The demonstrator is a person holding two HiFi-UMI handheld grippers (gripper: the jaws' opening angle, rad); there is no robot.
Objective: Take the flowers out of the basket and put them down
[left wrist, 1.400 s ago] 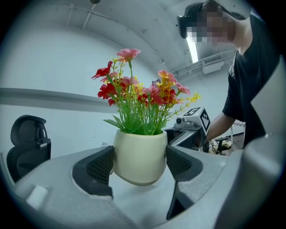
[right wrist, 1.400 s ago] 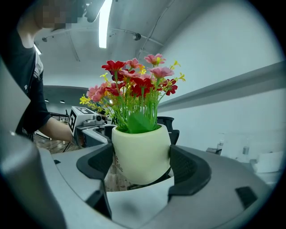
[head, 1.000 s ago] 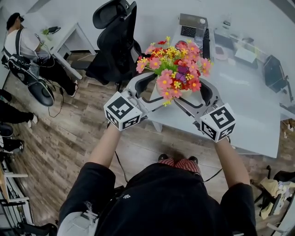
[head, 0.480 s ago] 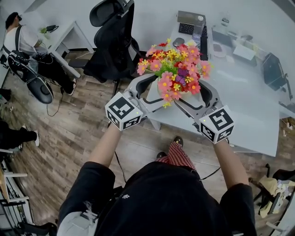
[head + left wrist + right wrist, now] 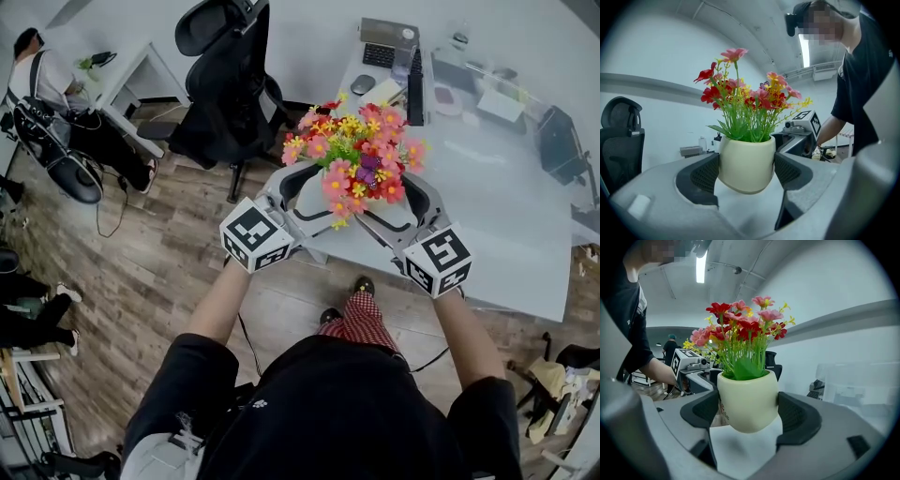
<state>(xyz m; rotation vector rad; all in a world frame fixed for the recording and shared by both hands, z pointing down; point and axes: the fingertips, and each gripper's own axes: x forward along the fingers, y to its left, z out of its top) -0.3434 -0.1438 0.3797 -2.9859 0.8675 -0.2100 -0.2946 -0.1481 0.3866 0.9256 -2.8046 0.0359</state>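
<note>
Left gripper [image 5: 746,172] is clamping the cream flower pot [image 5: 746,161] on both flanks, right gripper [image 5: 749,413] is squeezing the same pot, holding it above the white table's [image 5: 487,216] near edge. The pot is looking light but smooth, rounded, likely slippery and breakable. With the flowers [image 5: 354,155] too soft to pull, its belly is looking like the place to hold.

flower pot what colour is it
The flower pot is cream, clearest in the left gripper view.

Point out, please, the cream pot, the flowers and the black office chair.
cream pot [image 5: 745,166]: left gripper view, middle of its front wall.
flowers [image 5: 357,155]: head view, centre of the blossom cluster.
black office chair [image 5: 232,94]: head view, its backrest.
</note>
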